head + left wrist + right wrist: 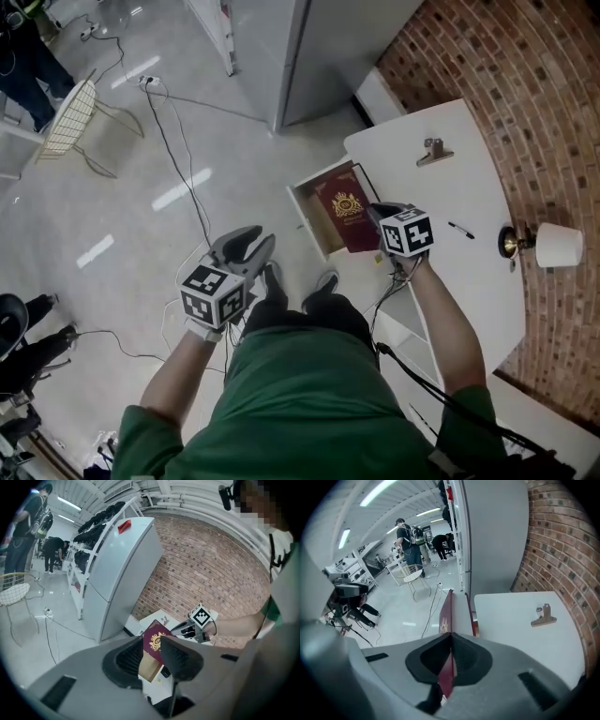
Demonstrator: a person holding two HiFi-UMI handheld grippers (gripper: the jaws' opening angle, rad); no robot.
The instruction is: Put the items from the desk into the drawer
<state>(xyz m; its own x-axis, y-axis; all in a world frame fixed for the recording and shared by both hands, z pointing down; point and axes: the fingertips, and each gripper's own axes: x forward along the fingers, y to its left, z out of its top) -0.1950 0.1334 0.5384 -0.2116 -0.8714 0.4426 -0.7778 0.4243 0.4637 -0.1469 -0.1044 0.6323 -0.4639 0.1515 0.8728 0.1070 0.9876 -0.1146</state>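
The right gripper (377,212) has its jaws closed flat on the edge of a maroon passport (348,207), holding it over the open drawer (312,223) beside the desk (469,183), so this item looks nearly stowed but is not yet let go. The left gripper (251,247) hangs over the floor with its jaws apart and nothing between them. A binder clip (433,152) and a pen (460,230) lie on the desk, apparently left to move

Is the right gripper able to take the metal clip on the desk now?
Probably not yet. The right gripper is shut on the red booklet over the open drawer. The clip lies free on bare desk, so releasing the booklet first should suffice.
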